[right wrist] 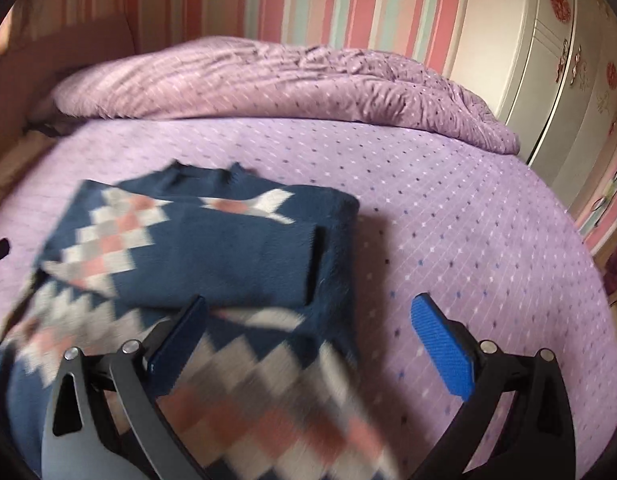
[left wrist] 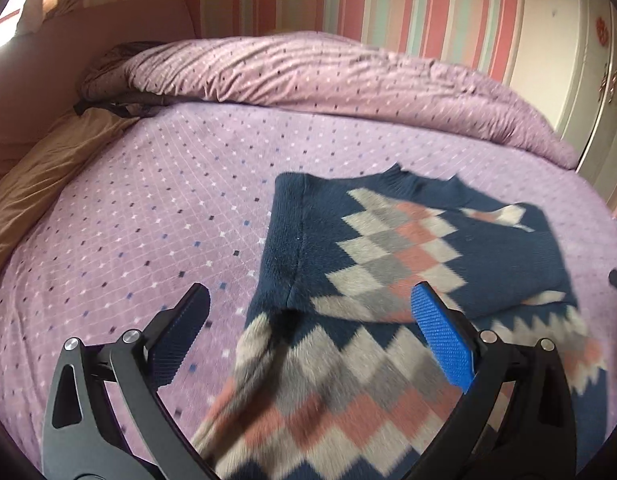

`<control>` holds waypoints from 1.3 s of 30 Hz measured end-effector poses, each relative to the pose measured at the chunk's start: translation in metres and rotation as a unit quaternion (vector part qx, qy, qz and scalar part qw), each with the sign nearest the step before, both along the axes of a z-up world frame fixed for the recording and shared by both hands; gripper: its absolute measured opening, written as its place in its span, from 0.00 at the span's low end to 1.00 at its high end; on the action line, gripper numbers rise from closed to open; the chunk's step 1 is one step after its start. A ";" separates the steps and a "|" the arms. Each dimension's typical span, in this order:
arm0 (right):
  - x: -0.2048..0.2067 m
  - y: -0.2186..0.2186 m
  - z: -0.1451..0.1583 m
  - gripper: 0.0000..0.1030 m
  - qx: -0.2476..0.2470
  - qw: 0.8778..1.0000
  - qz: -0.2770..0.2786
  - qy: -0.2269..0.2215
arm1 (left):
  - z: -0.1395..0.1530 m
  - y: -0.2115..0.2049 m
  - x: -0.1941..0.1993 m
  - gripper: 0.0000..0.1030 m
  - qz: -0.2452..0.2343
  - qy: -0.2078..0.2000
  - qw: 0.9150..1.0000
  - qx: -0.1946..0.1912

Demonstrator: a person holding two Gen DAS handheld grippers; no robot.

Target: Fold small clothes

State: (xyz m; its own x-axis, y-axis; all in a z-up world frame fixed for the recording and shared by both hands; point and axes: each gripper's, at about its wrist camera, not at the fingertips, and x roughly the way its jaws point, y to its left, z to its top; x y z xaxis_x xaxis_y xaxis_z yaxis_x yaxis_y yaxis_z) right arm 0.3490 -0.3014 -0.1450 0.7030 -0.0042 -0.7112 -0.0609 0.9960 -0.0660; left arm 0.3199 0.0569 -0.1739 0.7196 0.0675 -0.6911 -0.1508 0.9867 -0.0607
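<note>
A small navy sweater [left wrist: 388,248] with a pink, grey and white diamond pattern lies on the purple bed sheet [left wrist: 148,200], neck toward the far side. Its sides are folded inward, and one sleeve lies across the chest [right wrist: 236,264]. The hem part nearest the cameras is blurred and looks raised off the bed. My left gripper [left wrist: 310,296] is open above the sweater's lower left part, with the cloth passing between and under its fingers. My right gripper [right wrist: 310,303] is open over the lower right edge of the sweater [right wrist: 212,256], its right finger above bare sheet.
A rumpled purple duvet [left wrist: 328,76] lies along the far side of the bed. A tan pillow [left wrist: 40,184] sits at the left. A white wardrobe [right wrist: 548,80] and a striped wall [right wrist: 308,4] stand behind. Bare sheet [right wrist: 468,220] extends right of the sweater.
</note>
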 end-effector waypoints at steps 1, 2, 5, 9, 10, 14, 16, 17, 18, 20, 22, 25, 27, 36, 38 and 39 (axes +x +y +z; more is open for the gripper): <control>-0.011 0.000 0.004 0.98 0.014 1.000 0.005 0.000 | 0.008 0.000 -0.014 0.97 0.000 -0.002 1.000 -0.003; -0.028 0.000 0.008 0.98 0.028 1.000 0.010 -0.003 | 0.013 0.001 -0.024 0.97 0.000 -0.003 1.000 -0.007; -0.077 0.003 0.016 0.98 0.030 0.999 0.020 -0.019 | 0.028 0.002 -0.070 0.97 0.002 -0.018 1.000 -0.006; -0.147 -0.014 0.018 0.98 0.046 0.997 0.041 -0.044 | 0.033 -0.003 -0.136 0.97 -0.010 -0.033 0.999 0.019; -0.159 -0.020 0.017 0.98 0.045 0.997 0.043 -0.048 | 0.032 -0.004 -0.149 0.97 -0.011 -0.035 0.999 0.024; -0.213 -0.053 -0.003 0.98 0.045 0.997 0.025 -0.050 | 0.020 -0.002 -0.192 0.97 -0.012 -0.046 0.998 0.050; -0.229 -0.063 -0.017 0.98 0.046 0.998 0.016 -0.042 | 0.009 0.000 -0.211 0.97 -0.008 -0.039 0.998 0.053; -0.238 -0.070 -0.028 0.95 0.055 0.998 0.006 -0.037 | 0.003 0.001 -0.221 0.97 -0.008 -0.036 0.998 0.054; -0.243 -0.073 -0.035 0.92 0.063 0.998 0.002 -0.030 | -0.001 0.002 -0.226 0.97 -0.007 -0.034 0.998 0.053; -0.253 -0.077 -0.054 0.80 0.077 0.997 -0.011 -0.009 | -0.010 0.003 -0.241 0.97 -0.002 -0.029 0.998 0.055; -0.261 -0.078 -0.073 0.77 0.093 0.995 -0.017 0.012 | -0.018 0.004 -0.253 0.97 0.001 -0.025 0.998 0.050; -0.265 -0.076 -0.089 0.77 0.100 0.994 -0.020 0.027 | -0.024 0.004 -0.264 0.97 0.004 -0.021 0.999 0.048; -0.262 -0.075 -0.097 0.72 0.116 0.992 -0.025 0.037 | -0.026 0.008 -0.269 0.97 0.010 -0.019 0.999 0.042; -0.253 -0.083 -0.110 0.11 0.167 0.982 -0.047 0.076 | -0.029 0.022 -0.280 0.97 0.025 -0.012 0.999 0.026; -0.253 -0.081 -0.106 0.11 0.167 0.982 -0.044 0.073 | -0.030 0.030 -0.282 0.97 0.029 -0.011 0.999 0.023; -0.253 -0.081 -0.105 0.11 0.166 0.982 -0.043 0.072 | -0.030 0.034 -0.283 0.97 0.033 -0.009 0.999 0.024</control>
